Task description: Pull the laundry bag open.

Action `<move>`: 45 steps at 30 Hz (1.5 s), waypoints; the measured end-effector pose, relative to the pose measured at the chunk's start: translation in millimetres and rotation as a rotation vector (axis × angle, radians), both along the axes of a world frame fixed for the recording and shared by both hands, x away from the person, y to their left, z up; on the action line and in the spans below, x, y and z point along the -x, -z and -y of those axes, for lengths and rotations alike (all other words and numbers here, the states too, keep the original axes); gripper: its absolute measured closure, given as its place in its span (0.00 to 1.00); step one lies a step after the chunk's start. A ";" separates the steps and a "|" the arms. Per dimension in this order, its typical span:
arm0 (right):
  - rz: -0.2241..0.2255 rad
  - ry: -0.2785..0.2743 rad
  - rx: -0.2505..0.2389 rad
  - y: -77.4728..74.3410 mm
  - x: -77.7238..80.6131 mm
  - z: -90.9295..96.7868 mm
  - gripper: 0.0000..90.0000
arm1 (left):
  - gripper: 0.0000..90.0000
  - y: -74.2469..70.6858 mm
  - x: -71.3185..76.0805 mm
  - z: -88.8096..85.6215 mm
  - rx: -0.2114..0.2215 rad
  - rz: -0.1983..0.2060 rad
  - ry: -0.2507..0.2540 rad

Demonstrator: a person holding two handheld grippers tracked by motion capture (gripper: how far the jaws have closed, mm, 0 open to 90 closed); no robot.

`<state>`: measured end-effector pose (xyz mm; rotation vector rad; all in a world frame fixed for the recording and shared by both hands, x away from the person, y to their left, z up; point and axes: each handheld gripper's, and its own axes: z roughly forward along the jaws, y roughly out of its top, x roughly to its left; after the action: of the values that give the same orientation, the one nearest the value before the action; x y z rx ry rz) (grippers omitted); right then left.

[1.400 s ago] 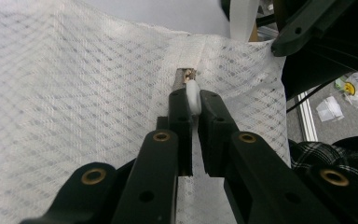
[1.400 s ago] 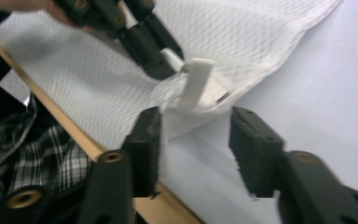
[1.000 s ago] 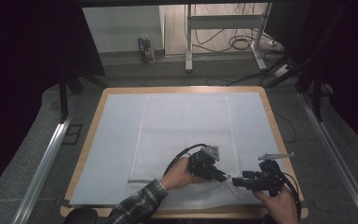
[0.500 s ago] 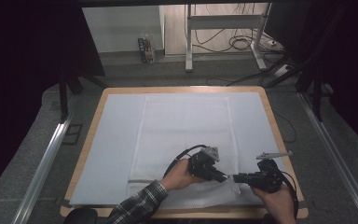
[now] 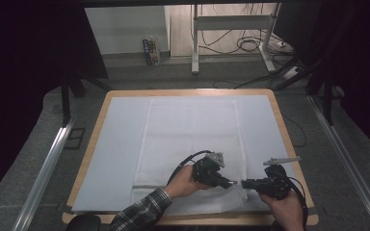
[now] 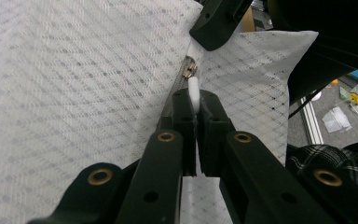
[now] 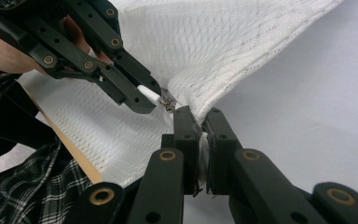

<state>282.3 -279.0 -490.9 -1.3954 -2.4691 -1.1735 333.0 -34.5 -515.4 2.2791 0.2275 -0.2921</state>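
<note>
A white mesh cloth cover (image 5: pixel 192 130) with a zipper lies flat on the table's pale sheet. At its near edge my left gripper (image 5: pixel 231 183) is shut on the zipper's white pull tab (image 6: pixel 193 91), just behind the metal slider (image 6: pixel 189 70). My right gripper (image 5: pixel 243 183) faces it tip to tip. It is shut on the cloth (image 7: pixel 223 42) right beside the slider (image 7: pixel 168 101), pulling it into a raised peak. In the right gripper view the left gripper (image 7: pixel 144 100) holds the tab (image 7: pixel 148 94) a finger's width from my right gripper (image 7: pixel 201 121).
The wooden table rim (image 5: pixel 92 149) frames the pale sheet (image 5: pixel 120 144). A plaid sleeve (image 5: pixel 142 211) comes in at the bottom. Metal rails (image 5: pixel 48 168) run along both sides of the table, and a desk frame with cables (image 5: pixel 231 43) stands behind it.
The right gripper's jaws have closed on the cloth beside the slider, and the cloth there now stands up in a small peak. Both hands have hardly shifted.
</note>
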 end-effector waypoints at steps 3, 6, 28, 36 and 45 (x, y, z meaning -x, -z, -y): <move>0.015 0.010 0.029 -0.5 1.0 -0.9 0.94 | 0.97 1.9 -1.1 -2.3 -0.005 -0.005 -0.002; 0.012 0.009 0.028 0.1 1.0 -2.1 0.94 | 0.97 3.0 -0.5 -2.9 -0.006 -0.003 -0.002; 0.044 0.035 0.091 0.9 3.8 0.8 0.95 | 0.97 6.8 2.3 -33.0 -0.034 0.002 -0.050; 0.049 0.025 0.104 1.6 4.2 -1.3 0.95 | 0.97 8.1 6.3 -39.5 -0.040 0.009 -0.054; 0.056 0.024 0.124 2.3 4.8 -2.6 0.95 | 0.97 12.0 8.2 -56.9 -0.041 0.000 -0.083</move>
<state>277.5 -276.4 -493.2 -1.4456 -2.6120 -1.0963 324.8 22.4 -527.3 2.3034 0.3299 -0.2471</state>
